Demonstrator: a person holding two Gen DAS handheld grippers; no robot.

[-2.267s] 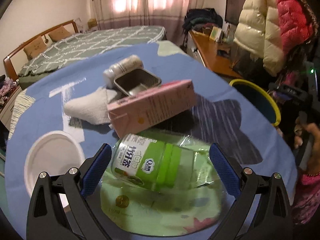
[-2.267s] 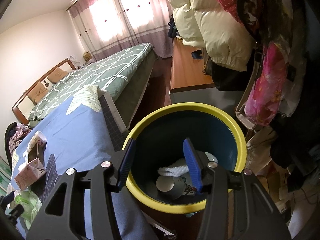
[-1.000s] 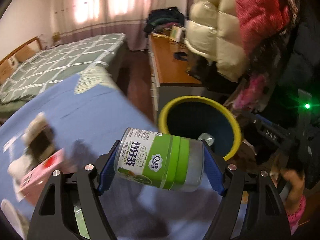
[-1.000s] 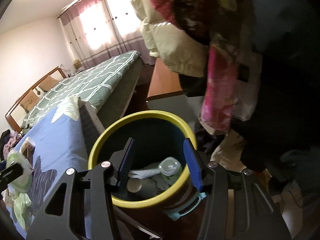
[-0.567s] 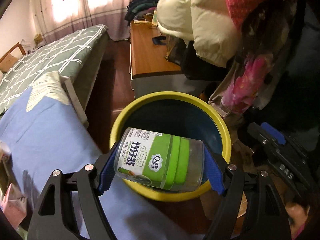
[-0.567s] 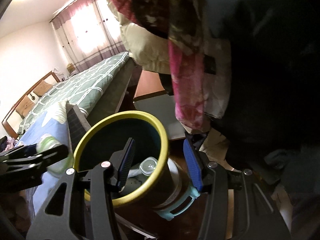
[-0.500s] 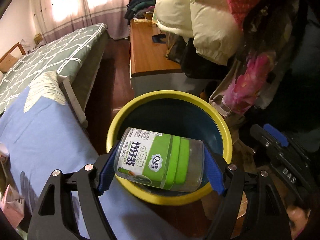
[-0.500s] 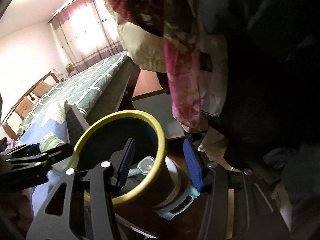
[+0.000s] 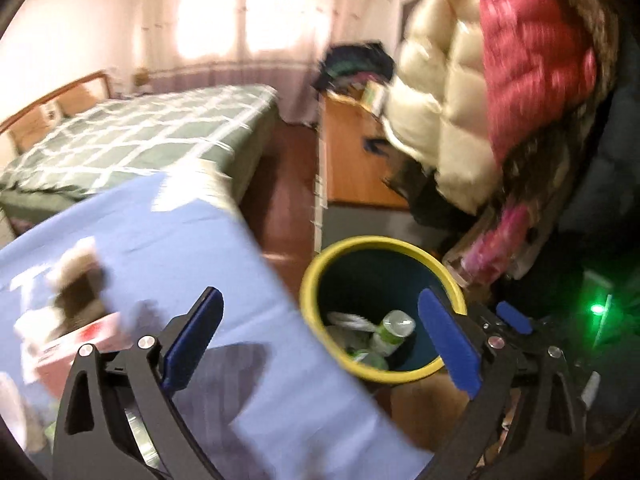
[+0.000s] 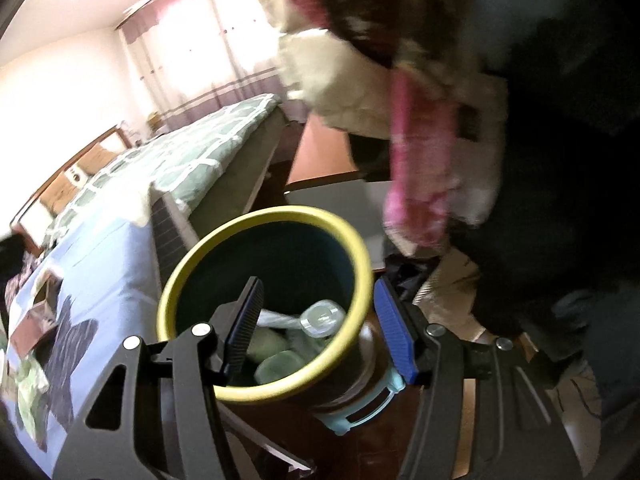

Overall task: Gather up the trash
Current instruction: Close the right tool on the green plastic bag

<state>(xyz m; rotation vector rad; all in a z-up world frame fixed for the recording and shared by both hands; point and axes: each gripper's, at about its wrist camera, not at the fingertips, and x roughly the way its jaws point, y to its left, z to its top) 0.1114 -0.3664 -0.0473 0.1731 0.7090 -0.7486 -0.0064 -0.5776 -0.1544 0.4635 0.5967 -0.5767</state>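
The yellow-rimmed dark bin [image 9: 348,246] stands on the floor beside the blue-clothed table [image 9: 160,240]. It holds the green-labelled jar [image 9: 390,332], a clear lid and white trash. My left gripper [image 9: 320,340] is open and empty, just left of the bin, over the table's corner. My right gripper [image 10: 320,328] is open, its fingers astride the bin's near rim [image 10: 280,390]; the jar [image 10: 276,360] and a clear lid [image 10: 322,316] lie inside. A pink carton [image 9: 80,340] and a metal tin with a white roll [image 9: 76,280] lie on the table, blurred.
Puffy cream and red jackets [image 9: 500,80] hang over the bin's right side. A wooden desk [image 9: 352,152] stands behind it, a green plaid bed [image 9: 140,132] farther back. A green wrapper [image 10: 28,392] lies on the table [image 10: 100,280]. Both views are motion-blurred.
My left gripper has opened and let go of the green jar, which now lies in the bin. The left gripper has swung back left toward the table. The right gripper has shifted slightly.
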